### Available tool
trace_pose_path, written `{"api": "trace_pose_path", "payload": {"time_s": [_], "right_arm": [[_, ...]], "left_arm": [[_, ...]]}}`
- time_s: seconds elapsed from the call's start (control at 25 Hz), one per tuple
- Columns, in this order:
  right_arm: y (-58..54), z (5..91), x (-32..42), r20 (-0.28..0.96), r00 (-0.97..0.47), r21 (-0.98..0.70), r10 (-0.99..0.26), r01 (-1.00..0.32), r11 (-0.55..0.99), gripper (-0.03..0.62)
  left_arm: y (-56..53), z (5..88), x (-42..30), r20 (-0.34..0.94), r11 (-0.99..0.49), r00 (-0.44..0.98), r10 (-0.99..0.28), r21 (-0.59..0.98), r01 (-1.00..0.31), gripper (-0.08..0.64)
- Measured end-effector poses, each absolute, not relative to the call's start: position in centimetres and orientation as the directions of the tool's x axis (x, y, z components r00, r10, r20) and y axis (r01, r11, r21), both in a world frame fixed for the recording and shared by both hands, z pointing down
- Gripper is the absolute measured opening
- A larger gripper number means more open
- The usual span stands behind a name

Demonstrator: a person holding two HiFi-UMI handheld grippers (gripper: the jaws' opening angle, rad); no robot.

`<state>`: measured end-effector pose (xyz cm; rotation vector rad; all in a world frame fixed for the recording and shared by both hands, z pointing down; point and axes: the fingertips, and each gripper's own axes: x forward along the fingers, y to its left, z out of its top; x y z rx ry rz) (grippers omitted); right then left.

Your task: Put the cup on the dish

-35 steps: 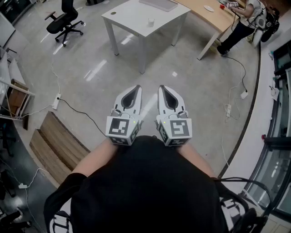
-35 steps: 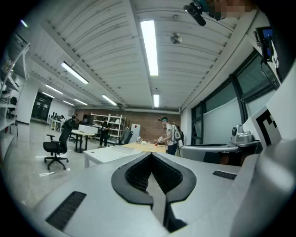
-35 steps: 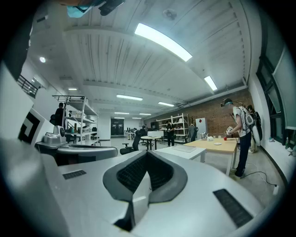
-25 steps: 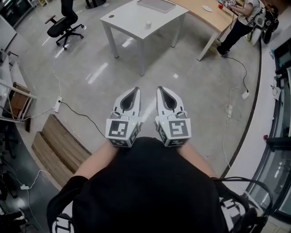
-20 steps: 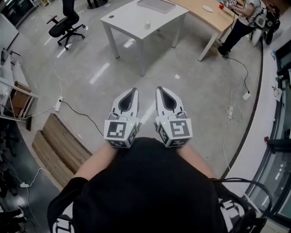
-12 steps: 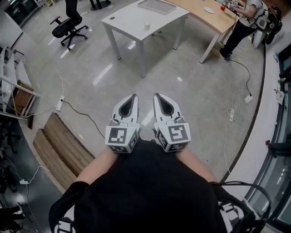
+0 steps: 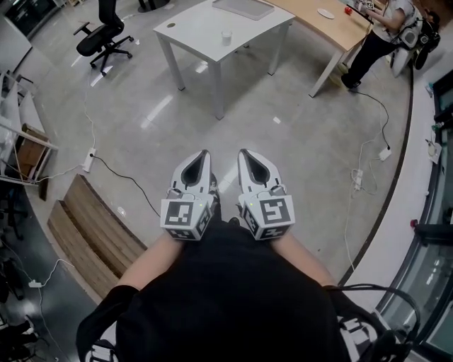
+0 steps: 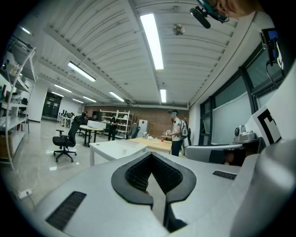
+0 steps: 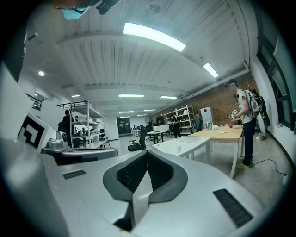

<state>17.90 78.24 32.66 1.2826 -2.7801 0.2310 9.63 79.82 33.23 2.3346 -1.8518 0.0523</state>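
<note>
A small white cup (image 7: 226, 35) stands on a white table (image 7: 205, 32) far ahead across the floor. A small flat dish (image 7: 170, 25) lies near that table's left corner. My left gripper (image 7: 204, 153) and right gripper (image 7: 244, 152) are held side by side close to the person's body, well short of the table. Both are shut with nothing between the jaws. In the left gripper view the left gripper (image 8: 150, 155) points toward the white table (image 8: 115, 147). In the right gripper view the right gripper (image 9: 147, 152) points the same way, with the white table (image 9: 182, 144) beyond it.
A grey tray (image 7: 244, 7) lies on the white table. A wooden desk (image 7: 333, 25) with a person (image 7: 375, 35) beside it stands at the back right. An office chair (image 7: 99, 35) is at the back left. Wooden boards (image 7: 92, 226) and floor cables (image 7: 120, 180) lie to the left.
Both grippers have sunk a little in the head view, closer to the person's body, still side by side and shut. The view of the table has shifted slightly.
</note>
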Motion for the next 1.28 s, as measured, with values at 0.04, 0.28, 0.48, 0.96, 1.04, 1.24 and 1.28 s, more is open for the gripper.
{"api": "trace_pose_path", "payload": {"time_s": [0.04, 0.28, 0.48, 0.96, 1.04, 1.24, 1.28], "right_arm": [[77.8, 32.9, 17.8, 0.134, -0.645, -0.107, -0.752, -0.764, 0.636, 0.013], [73.9, 34.3, 17.0, 0.181, -0.619, -0.106, -0.764, -0.785, 0.610, 0.014], [68.0, 34.9, 14.9, 0.190, -0.600, -0.087, -0.777, -0.799, 0.596, 0.014], [55.4, 33.7, 6.6, 0.191, -0.592, -0.086, -0.783, -0.805, 0.587, 0.014], [54.4, 33.5, 5.6, 0.191, -0.589, -0.077, -0.785, -0.806, 0.587, 0.014], [52.6, 32.7, 2.9, 0.176, -0.578, -0.067, -0.797, -0.815, 0.576, 0.014], [52.6, 32.8, 2.4, 0.180, -0.580, -0.064, -0.794, -0.813, 0.579, 0.014]], "left_arm": [[79.3, 33.6, 9.5, 0.127, -0.225, 0.238, -0.963, 0.107, -0.968, 0.003], [75.1, 35.3, 8.9, 0.163, -0.243, 0.272, -0.948, 0.176, -0.954, 0.003], [69.0, 35.9, 6.6, 0.154, -0.260, 0.291, -0.944, 0.194, -0.946, 0.003], [55.3, 33.6, -1.3, 0.115, -0.295, 0.318, -0.941, 0.185, -0.938, 0.003], [54.4, 33.4, -2.0, 0.109, -0.307, 0.330, -0.938, 0.185, -0.933, 0.003], [52.5, 33.4, -4.4, 0.103, -0.330, 0.355, -0.929, 0.204, -0.922, 0.003], [52.3, 33.4, -4.9, 0.105, -0.330, 0.357, -0.928, 0.211, -0.920, 0.003]]}}
